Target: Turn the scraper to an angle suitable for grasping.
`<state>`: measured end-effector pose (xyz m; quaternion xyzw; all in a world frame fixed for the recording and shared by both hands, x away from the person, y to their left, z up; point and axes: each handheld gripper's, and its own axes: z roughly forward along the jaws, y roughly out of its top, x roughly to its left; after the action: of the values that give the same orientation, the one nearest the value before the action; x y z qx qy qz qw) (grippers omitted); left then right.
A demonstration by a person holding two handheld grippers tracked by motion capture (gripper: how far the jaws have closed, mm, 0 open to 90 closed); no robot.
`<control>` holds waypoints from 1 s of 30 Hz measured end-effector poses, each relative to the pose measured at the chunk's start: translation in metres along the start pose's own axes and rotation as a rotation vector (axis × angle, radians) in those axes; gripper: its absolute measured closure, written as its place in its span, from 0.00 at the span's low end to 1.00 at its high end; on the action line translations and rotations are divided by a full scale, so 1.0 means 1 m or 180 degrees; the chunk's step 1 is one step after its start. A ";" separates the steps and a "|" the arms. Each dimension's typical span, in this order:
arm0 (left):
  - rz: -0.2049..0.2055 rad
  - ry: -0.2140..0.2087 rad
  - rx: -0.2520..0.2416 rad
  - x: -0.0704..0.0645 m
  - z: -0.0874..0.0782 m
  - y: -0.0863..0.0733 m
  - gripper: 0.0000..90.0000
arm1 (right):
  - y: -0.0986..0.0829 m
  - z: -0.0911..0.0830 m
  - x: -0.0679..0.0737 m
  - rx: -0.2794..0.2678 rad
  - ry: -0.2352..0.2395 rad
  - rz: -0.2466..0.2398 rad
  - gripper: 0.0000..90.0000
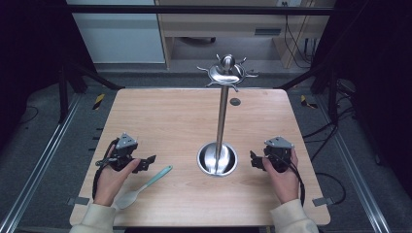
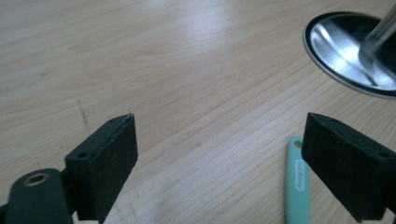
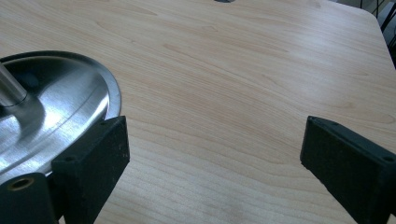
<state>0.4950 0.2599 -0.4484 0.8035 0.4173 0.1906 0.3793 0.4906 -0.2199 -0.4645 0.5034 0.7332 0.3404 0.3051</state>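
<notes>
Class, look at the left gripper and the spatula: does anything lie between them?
Nothing visible does. The left gripper, jaws apart, sits beside the spatula, with bare table between them. The metal stand is farther right.

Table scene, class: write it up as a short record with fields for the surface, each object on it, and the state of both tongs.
surface: wooden table
stand: metal hook stand, upright on its round base, hooks bare
spatula: mint green spatula, flat on the table beside the left hand
left tongs: open, nothing held, spatula handle near one jaw
right tongs: open, nothing held, beside the stand's base
</notes>
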 end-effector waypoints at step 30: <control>0.0508 -0.0258 0.0596 -0.029 0.018 -0.001 1.00 | -0.002 0.003 0.002 0.0122 -0.0037 -0.0113 0.09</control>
<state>0.4888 0.2281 -0.4600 0.8731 0.3524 0.1478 0.3028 0.4911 -0.2176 -0.4680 0.4981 0.7466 0.3179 0.3057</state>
